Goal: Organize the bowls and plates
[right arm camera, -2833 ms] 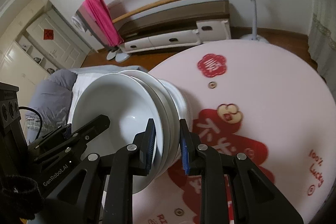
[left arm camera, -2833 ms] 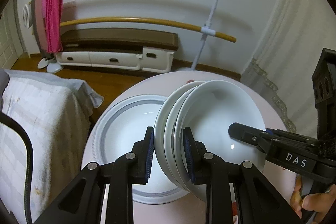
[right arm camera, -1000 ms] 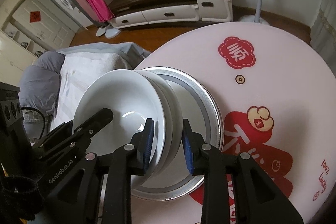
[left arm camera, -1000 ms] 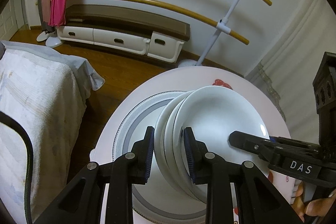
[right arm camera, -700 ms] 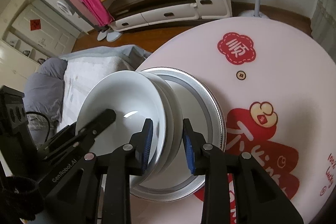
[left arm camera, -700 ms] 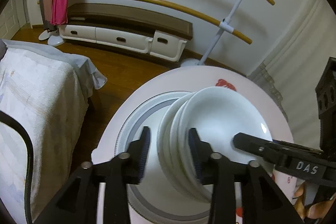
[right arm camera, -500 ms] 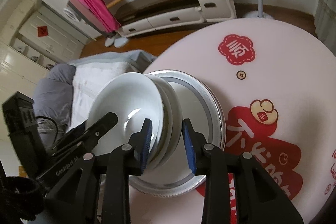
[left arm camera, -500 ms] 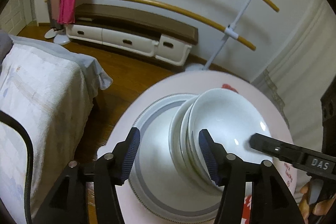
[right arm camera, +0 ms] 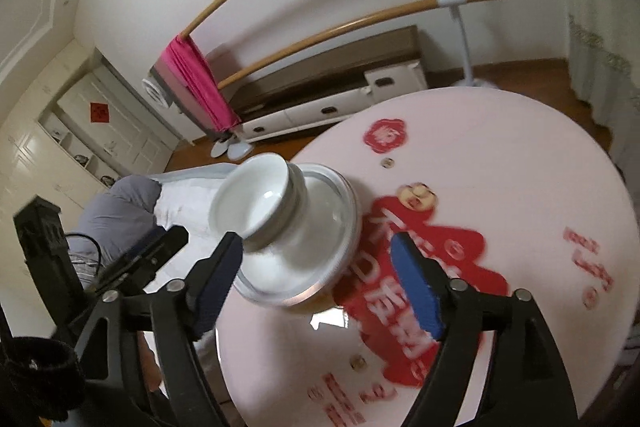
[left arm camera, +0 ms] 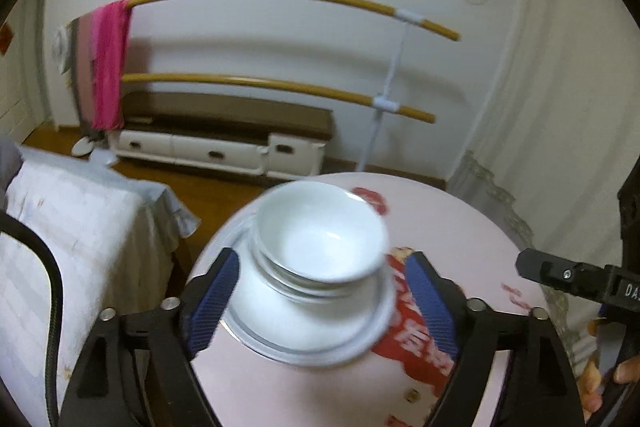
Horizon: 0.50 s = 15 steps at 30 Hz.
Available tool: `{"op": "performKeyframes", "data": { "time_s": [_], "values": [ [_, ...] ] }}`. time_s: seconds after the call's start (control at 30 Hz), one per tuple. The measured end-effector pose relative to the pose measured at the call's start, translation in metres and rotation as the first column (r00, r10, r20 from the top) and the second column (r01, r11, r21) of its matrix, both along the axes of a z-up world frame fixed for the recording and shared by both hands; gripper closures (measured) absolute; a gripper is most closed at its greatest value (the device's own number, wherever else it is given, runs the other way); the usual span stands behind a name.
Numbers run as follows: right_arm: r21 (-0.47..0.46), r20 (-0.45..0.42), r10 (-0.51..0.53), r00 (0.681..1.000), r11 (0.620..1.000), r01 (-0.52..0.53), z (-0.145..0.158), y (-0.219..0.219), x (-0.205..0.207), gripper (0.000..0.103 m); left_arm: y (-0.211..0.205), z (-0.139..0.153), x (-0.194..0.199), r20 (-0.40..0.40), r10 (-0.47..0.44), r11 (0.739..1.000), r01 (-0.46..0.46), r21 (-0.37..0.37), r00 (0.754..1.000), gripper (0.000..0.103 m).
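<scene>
A stack of white bowls [left arm camera: 320, 247] sits on a large white plate with a grey rim [left arm camera: 312, 331] at the left edge of the round pink table [left arm camera: 460, 227]. My left gripper [left arm camera: 320, 311] is open, its blue pads apart on either side of the plate, pulled back from the bowls and holding nothing. In the right wrist view the bowl stack [right arm camera: 256, 203] and the plate [right arm camera: 304, 267] lie ahead. My right gripper [right arm camera: 316, 283] is also open and empty, with the plate's near edge between its fingers. The right gripper's body [left arm camera: 576, 279] shows at the right of the left view.
The table carries red printed characters [right arm camera: 404, 259]. A bed with a white cover [left arm camera: 80, 227] stands close to the table's left edge. A low cabinet [left arm camera: 224, 139] and a drying rack with a pink towel [left arm camera: 106, 67] stand by the far wall.
Both grippers let go of the bowl stack, opened wide and drew back. The bowls now rest on the plate.
</scene>
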State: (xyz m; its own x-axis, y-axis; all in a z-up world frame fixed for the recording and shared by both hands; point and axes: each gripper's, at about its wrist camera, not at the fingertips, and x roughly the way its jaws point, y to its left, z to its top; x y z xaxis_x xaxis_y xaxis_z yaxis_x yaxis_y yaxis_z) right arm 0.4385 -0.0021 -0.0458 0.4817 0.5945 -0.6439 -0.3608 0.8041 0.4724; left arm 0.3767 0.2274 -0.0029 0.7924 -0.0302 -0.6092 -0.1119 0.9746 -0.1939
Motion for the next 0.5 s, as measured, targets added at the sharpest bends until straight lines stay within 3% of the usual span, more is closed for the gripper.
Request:
{"op": "performKeyframes", "data": {
  "time_s": [0.1, 0.2, 0.33, 0.5],
  "values": [
    [-0.002, 0.038, -0.059, 0.998, 0.998, 0.059, -0.001, -0.022, -0.029, 0.015, -0.021, -0.003, -0.027, 0.035, -0.039, 0.999, 0.038, 0.018, 0.999, 0.012],
    [-0.042, 0.08, -0.125, 0.989, 0.991, 0.129, -0.001, -0.038, -0.05, 0.002, -0.032, -0.01, -0.053, 0.06, -0.092, 0.996, 0.091, 0.027, 0.994, 0.009],
    [-0.075, 0.144, -0.192, 0.971, 0.976, 0.204, -0.001, -0.056, -0.078, 0.0, -0.049, -0.013, -0.083, 0.113, -0.182, 0.983, 0.178, 0.046, 0.977, 0.004],
    [-0.125, 0.249, -0.262, 0.932, 0.946, 0.299, 0.001, -0.066, -0.116, 0.0, -0.056, -0.016, -0.114, 0.179, -0.214, 0.976, 0.204, 0.074, 0.96, 0.001]
  ]
}}
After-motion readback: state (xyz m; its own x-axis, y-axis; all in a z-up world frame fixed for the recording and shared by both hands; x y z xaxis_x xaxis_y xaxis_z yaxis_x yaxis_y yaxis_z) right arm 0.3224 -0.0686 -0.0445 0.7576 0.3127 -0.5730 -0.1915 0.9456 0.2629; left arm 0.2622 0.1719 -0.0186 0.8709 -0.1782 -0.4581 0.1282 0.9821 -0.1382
